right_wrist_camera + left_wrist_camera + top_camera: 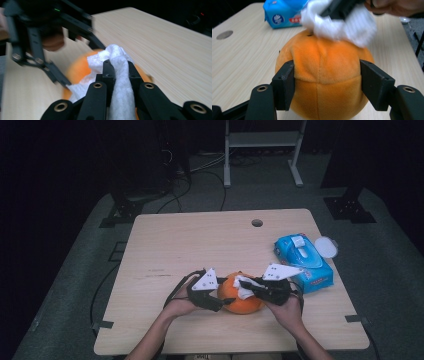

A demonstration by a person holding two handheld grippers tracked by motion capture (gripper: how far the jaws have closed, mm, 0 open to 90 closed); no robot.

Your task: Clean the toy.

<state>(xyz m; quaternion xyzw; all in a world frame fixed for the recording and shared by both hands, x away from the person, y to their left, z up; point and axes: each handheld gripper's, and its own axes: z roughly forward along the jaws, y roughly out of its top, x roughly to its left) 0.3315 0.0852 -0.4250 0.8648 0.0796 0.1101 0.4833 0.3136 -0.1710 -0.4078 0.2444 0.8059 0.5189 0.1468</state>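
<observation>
An orange plush ball (pixel 243 301) sits on the wooden table (pixel 200 245) near its front edge. My left gripper (pixel 327 85) clasps it from the left, with its black pads (pixel 285 85) pressed into both sides of the plush (pixel 324 75). My right gripper (pixel 119 66) is shut on a crumpled white tissue (pixel 120 82) and holds it against the top of the ball (pixel 77 68). In the left gripper view the tissue (pixel 337 23) lies across the ball's upper right. In the high view the right gripper (pixel 246 285) comes in from the right.
A blue tissue pack (pixel 304 262) lies at the right of the table, with a round white lid (pixel 326 246) just beyond it. A cable hole (pixel 257 223) is near the far edge. A white frame (pixel 262 150) stands on the floor behind.
</observation>
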